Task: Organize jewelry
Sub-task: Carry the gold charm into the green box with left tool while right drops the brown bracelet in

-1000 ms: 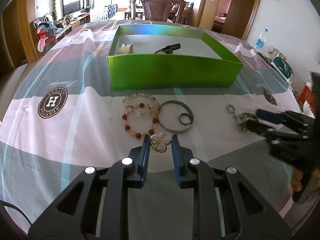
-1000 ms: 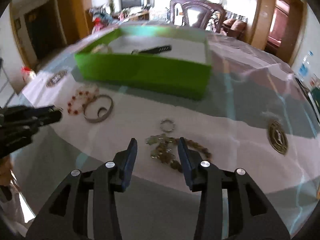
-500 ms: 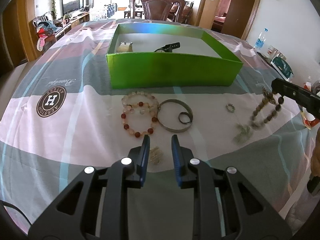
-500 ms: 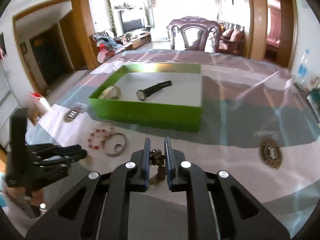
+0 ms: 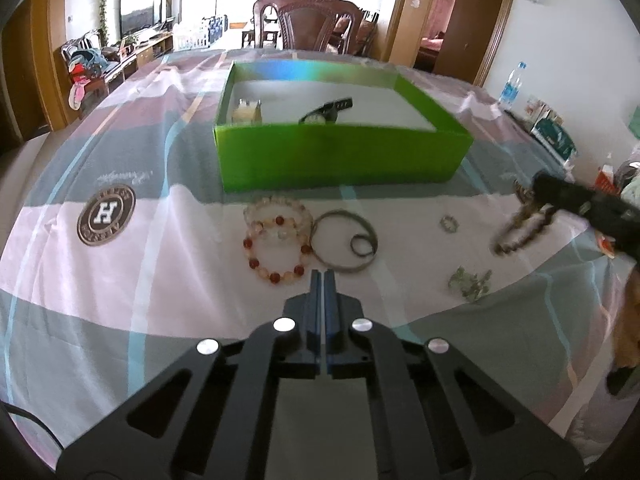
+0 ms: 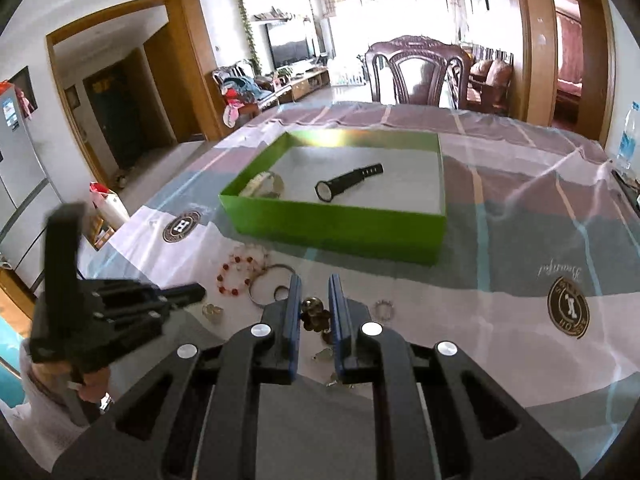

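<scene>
1. Our right tool [image 6: 314, 314] grips the brown bead bracelet [image 5: 520, 228], lifted above the table's [image 5: 168, 312] right edge.
2. Our left tool [image 5: 322, 280] is closed, empty.
3. Next, we carry the bracelet over the green box [image 6: 340, 224] and release.

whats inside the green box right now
Inside the green cardboard box: a black wristwatch and a pale cream bracelet. From the left wrist view, its front wall hides the floor nearest it.
</scene>
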The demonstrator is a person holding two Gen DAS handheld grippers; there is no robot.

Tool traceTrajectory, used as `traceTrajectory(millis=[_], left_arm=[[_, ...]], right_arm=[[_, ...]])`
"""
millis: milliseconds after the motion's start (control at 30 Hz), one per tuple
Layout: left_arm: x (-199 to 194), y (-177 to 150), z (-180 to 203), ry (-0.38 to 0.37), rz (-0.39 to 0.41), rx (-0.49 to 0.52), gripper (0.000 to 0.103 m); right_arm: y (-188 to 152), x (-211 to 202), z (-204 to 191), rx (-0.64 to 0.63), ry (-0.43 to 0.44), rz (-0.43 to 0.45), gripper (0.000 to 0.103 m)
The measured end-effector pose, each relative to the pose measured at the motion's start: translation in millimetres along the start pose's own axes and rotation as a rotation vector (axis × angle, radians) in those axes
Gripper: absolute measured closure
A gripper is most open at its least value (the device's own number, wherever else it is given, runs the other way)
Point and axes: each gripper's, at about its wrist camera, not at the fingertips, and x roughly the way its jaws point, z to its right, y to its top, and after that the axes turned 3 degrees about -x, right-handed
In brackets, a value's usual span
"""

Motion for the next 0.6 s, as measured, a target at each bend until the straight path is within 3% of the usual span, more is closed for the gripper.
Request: traceTrajectory(millis=[167, 267, 300, 467, 533, 567, 600], left_arm=[[-16.7, 11.9, -10.6, -0.016, 0.042, -0.020, 0.098], [-12.1, 10.0, -17.5, 0.032, 0.029, -0.022, 0.055], [-8.7, 7.5, -17.2, 0.045, 0.019, -0.019, 0.053], [16.3, -7.3, -4.2, 0.046, -0.057, 0.015, 0.054], [28.7, -13.1, 2.8, 0.054, -0.089, 0.032, 0.062], [33.4, -14.8, 3.6, 0.058, -0.101, 0.031, 0.075], [38.0, -15.9, 3.8, 0.061, -0.114, 0.027, 0.081]], right_arm=[[-3.8, 4.5, 3.7, 0.012, -0.005, -0.009, 0.089], [-6.8, 8.4, 3.9, 0.018, -0.006, -0.020, 0.089], [-7.7, 11.4, 3.7, 0.018, -0.004, -0.026, 0.089], [-17.9, 29.5, 3.6, 0.032, 0.000, -0.076, 0.089], [-21.2, 35.0, 3.9, 0.036, 0.006, -0.091, 0.089], [-22.7, 37.5, 3.4, 0.036, 0.009, -0.099, 0.089], [-23.5, 39.1, 2.9, 0.035, 0.009, -0.103, 0.089]])
